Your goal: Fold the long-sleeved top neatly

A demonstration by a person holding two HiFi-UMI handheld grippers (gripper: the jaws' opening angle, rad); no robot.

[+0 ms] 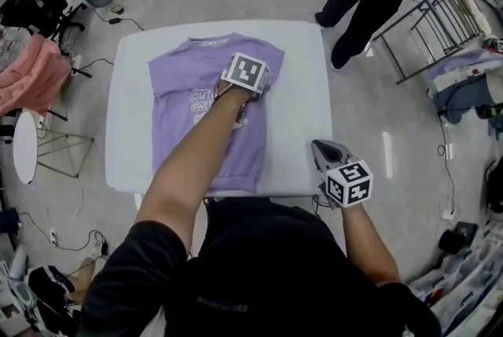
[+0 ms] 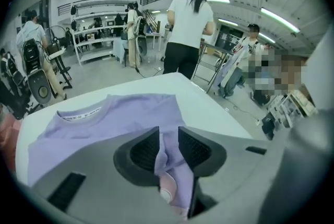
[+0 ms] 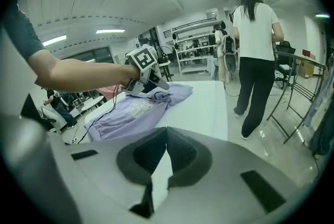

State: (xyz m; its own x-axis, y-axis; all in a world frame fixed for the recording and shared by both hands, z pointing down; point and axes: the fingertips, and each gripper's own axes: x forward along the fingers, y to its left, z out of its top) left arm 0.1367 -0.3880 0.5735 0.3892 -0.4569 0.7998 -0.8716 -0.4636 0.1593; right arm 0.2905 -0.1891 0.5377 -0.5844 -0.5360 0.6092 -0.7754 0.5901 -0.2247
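Head view: long-sleeved top (image 1: pixel 189 139) flat on the white table (image 1: pixel 302 100), collar far, hem at the near edge, no sleeve spread outward. Left gripper (image 2: pixel 168 137) over the chest print, pads (image 2: pixel 194 147) parted, a ridge of purple cloth standing loose between them, apparently not pinched. Right gripper (image 3: pixel 166 134) closed and empty, near the table's near right corner, well apart from the top. Likely step: laying down a folded-in sleeve. Next: lifting clear without dragging cloth, then taking the hem.
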